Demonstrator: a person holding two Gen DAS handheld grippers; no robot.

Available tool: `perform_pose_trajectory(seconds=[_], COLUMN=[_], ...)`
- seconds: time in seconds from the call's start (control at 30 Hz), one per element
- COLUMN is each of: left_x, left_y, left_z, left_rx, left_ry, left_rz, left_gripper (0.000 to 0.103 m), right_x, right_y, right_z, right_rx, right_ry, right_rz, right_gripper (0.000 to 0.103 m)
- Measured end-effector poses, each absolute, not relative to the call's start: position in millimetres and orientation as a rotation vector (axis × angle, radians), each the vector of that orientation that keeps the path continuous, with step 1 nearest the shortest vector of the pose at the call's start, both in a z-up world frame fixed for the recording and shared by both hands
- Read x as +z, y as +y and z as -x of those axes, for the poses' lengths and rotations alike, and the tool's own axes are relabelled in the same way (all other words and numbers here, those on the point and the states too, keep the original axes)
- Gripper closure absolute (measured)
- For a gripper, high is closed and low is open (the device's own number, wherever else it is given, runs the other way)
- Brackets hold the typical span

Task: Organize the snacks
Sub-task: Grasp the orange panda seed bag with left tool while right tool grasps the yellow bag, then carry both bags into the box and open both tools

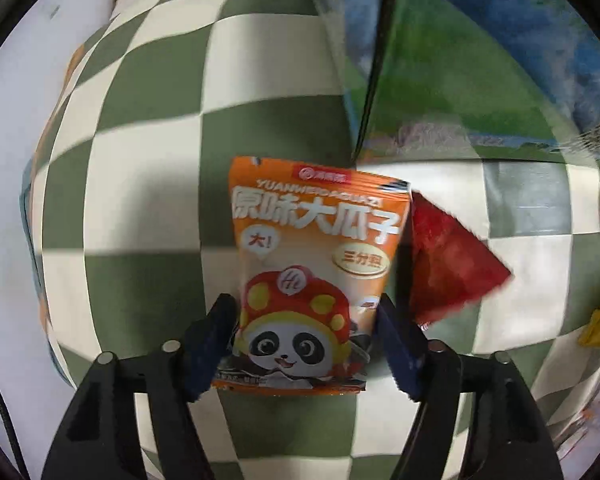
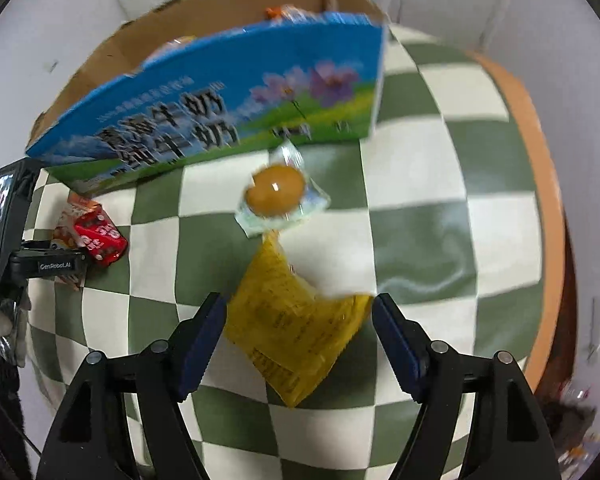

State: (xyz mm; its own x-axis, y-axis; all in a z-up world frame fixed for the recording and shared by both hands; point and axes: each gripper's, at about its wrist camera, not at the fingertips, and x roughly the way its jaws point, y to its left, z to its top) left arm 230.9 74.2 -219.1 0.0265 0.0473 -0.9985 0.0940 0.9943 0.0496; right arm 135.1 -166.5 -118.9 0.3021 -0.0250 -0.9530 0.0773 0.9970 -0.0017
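An orange panda snack packet (image 1: 308, 264) lies on the green-and-white checked cloth (image 1: 148, 208), between the fingers of my left gripper (image 1: 306, 312), which stands open around its lower half. A red packet (image 1: 448, 264) lies just right of it, partly under it. In the right wrist view my right gripper (image 2: 298, 320) is open around a yellow packet (image 2: 296, 328) lying on the cloth (image 2: 420, 184). A clear packet with a brown egg (image 2: 278, 194) lies just beyond it. A blue printed cardboard box (image 2: 228, 108), open on top, stands farther back with snacks inside.
The red and orange packets (image 2: 96, 236) and the left gripper's body (image 2: 16, 232) show at the left of the right wrist view. The table's orange edge (image 2: 536, 168) curves along the right. The box side (image 1: 460, 60) fills the upper right of the left wrist view.
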Motion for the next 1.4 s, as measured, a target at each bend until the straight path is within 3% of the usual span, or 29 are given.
perform_pose_trajectory(seconds=[0.23, 0.47, 0.67, 0.83, 0.87, 0.93, 1.0, 1.07, 1.4], left_x=[-219.4, -231.7, -234.7, -235.6, -238.2, -237.1, -229.9, -227.1, -238.9], left_y=[76.5, 73.8, 68.9, 76.8, 66.4, 61.6, 53.7, 41.9, -14.6], left_z=[-159.1, -132.5, -145.7, -169.1, -176.2, -177.3, -173.4, -167.2, -163.1], left_rx=[-0.025, -0.019, -0.029, 0.01, 0.013, -0.006, -0.022, -0.054, -0.137], left_ry=[1.614, 1.657, 1.69, 1.688, 1.682, 1.662, 1.649, 1.653, 1.698], left_rz=[0.081, 0.19, 0.178, 0.185, 0.172, 0.154, 0.148, 0.132, -0.006], left_gripper=[0.038, 0.034, 0.029, 0.028, 0.028, 0.029, 0.041, 0.045, 0.04], right_x=[-126.6, -166.0, -145.6, -162.3, -165.4, -171.8, -174.3, -175.9, -199.3], right_y=[-141.8, -174.9, -163.0, -148.5, -146.1, -142.4, -140.9, -139.8, -138.0], right_z=[-150.6, -152.2, -149.6, -148.5, -148.6, -146.0, -141.3, -135.6, -101.2], right_rx=[0.059, 0.129, 0.105, 0.11, 0.106, 0.093, 0.093, 0.102, 0.106], right_ry=[1.299, 1.506, 1.466, 1.51, 1.506, 1.493, 1.473, 1.467, 1.55], right_rz=[0.115, -0.37, -0.195, -0.128, -0.115, -0.091, -0.078, -0.069, -0.079], right_gripper=[0.025, 0.025, 0.025, 0.026, 0.026, 0.043, 0.043, 0.044, 0.046])
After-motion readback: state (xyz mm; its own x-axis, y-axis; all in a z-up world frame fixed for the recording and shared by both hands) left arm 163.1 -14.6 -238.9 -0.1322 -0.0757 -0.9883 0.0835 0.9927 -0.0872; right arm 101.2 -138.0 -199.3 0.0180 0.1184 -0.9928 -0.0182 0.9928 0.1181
